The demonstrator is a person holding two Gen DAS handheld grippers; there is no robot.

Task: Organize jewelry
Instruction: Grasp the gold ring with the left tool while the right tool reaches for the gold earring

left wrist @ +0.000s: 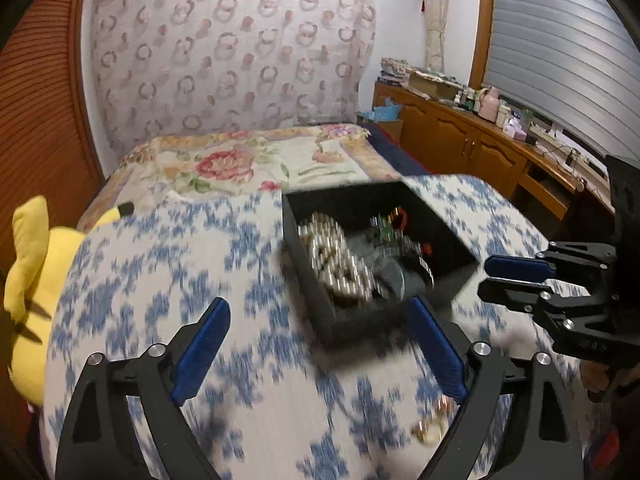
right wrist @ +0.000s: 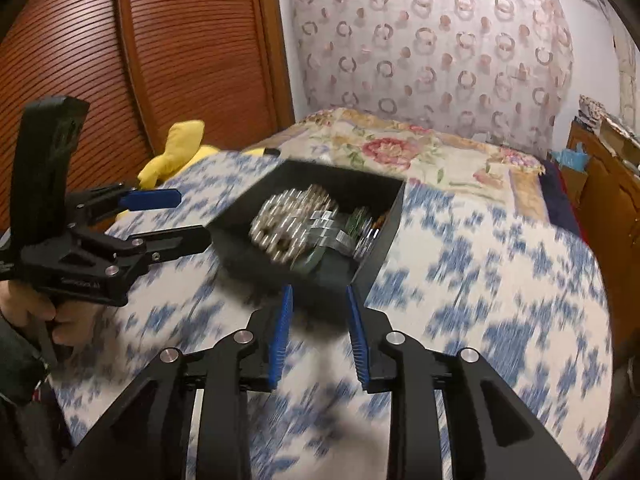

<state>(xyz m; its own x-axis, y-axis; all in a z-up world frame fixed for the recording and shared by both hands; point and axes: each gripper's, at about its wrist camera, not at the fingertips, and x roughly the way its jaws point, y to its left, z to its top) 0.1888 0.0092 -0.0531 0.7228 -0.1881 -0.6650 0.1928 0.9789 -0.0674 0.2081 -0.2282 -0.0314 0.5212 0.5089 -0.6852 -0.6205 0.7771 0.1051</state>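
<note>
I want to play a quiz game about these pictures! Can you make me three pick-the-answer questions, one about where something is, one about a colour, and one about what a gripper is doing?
1. Where is the jewelry? A in the black box B on the cabinet C on the toy
2. What colour is the plush toy? A green B yellow C pink
3. The left gripper is: A open B shut on a necklace C shut on the box

Answers:
1 A: jewelry fills the black box.
2 B: plush toy is yellow.
3 A: left gripper is spread, nothing between.
</note>
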